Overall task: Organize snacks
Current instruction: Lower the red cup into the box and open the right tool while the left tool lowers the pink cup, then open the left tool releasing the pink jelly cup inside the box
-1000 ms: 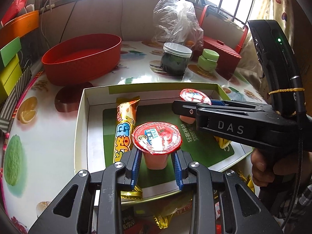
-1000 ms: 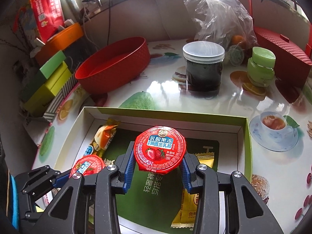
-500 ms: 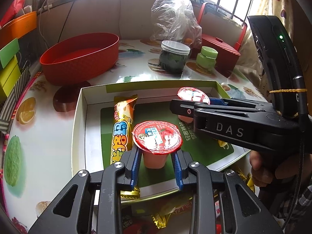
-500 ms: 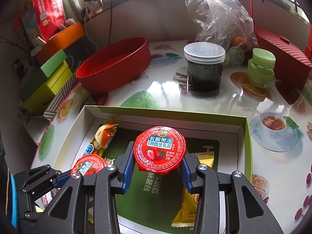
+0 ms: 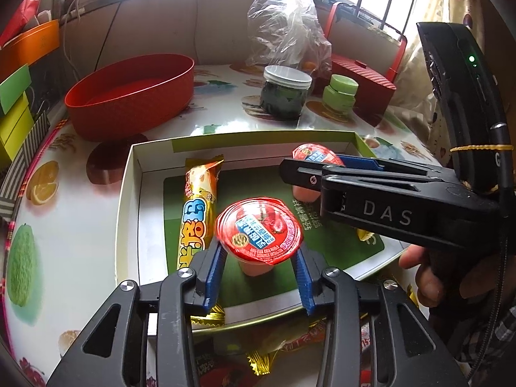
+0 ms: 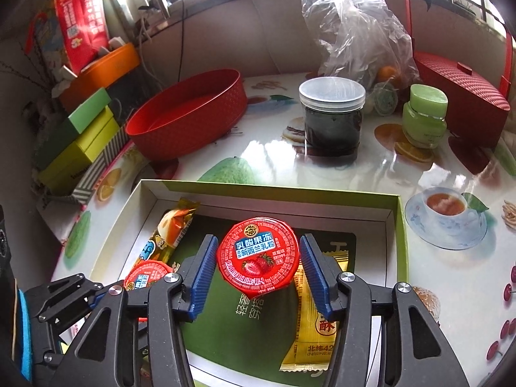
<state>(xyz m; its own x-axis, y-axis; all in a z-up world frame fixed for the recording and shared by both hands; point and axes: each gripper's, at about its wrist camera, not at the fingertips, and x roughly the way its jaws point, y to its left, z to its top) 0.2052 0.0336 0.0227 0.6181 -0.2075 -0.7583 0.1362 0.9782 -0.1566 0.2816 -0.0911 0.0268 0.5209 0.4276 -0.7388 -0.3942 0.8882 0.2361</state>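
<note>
A shallow white box with a green floor (image 5: 129,213) (image 6: 395,222) holds the snacks. My left gripper (image 5: 258,269) is open, its blue pads apart from a red-lidded jelly cup (image 5: 259,230) that stands on the box floor between them. My right gripper (image 6: 258,271) is open too, around a second red-lidded jelly cup (image 6: 258,258) standing in the box. A long yellow snack bar (image 5: 196,213) (image 6: 169,232) lies along the box's left side. A yellow packet (image 6: 311,332) lies at the box's right. The right gripper also shows in the left wrist view (image 5: 292,167).
On the fruit-print table stand a red oval bowl (image 5: 129,96) (image 6: 190,116), a dark jar with a clear lid (image 6: 332,119), a green jar (image 6: 424,116), a clear plastic bag (image 6: 354,25) and a red case (image 6: 464,96). Coloured boxes (image 6: 77,142) are stacked left. Loose wrappers (image 5: 258,358) lie by the box's near edge.
Both grippers have opened and let go of their jelly cups, which now stand in the box. The left cup's lid sits a little tilted.
</note>
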